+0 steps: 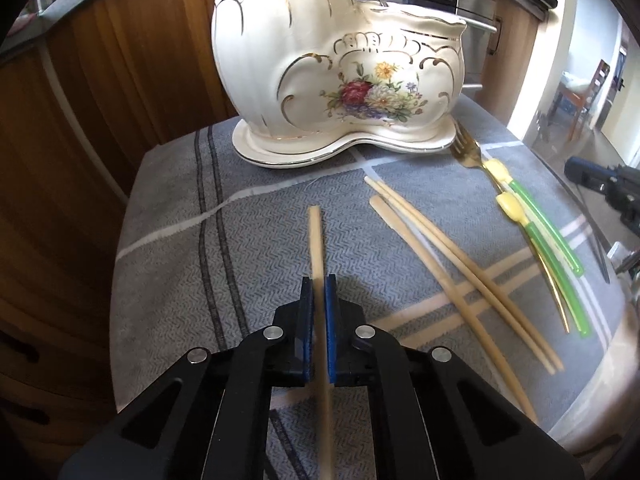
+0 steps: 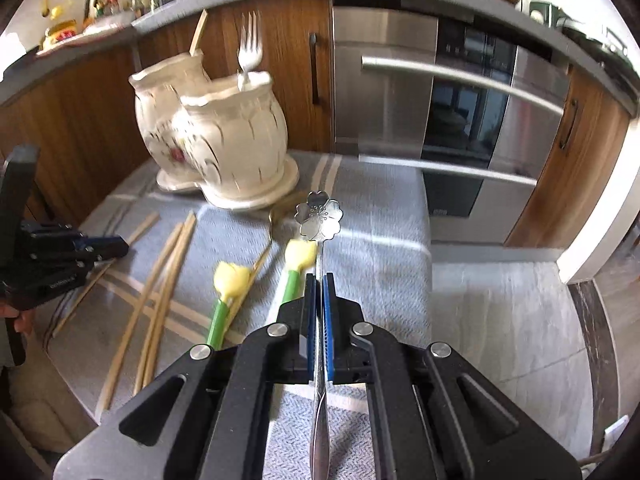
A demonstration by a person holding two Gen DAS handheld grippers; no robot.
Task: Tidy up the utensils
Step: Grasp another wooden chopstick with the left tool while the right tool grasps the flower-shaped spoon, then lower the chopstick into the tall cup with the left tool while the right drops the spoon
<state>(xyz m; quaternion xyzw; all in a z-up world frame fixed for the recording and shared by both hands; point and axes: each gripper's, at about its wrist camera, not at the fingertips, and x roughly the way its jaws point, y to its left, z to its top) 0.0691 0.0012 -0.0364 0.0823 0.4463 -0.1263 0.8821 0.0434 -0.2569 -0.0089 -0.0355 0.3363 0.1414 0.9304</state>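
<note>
Up close from the left wrist, the left claw (image 1: 319,280) is clamped on a single pale wooden chopstick (image 1: 316,236), held lengthwise between the blue pads and pointing toward the cream ceramic two-compartment holder with gilt trim and a painted bouquet (image 1: 320,76) at the far edge of the grey striped cloth-covered surface (image 1: 180,240). Light, stiff and smooth, the stick could pivot in a mid-shaft grip, so a firm hold looks wise. Three more pale chopsticks (image 1: 452,264) lie toward the right edge, beside a gold fork (image 1: 470,148) and green stems with yellow tulip heads (image 1: 536,232). From the right wrist, the right claw (image 2: 319,280) is closed on a thin silver flower-ended spoon (image 2: 319,214), slick and narrow, raised above the surface. A silver fork (image 2: 249,52) already stands in the holder's nearer compartment, partly crowding that opening; the fragile holder deserves gentle insertion.
</note>
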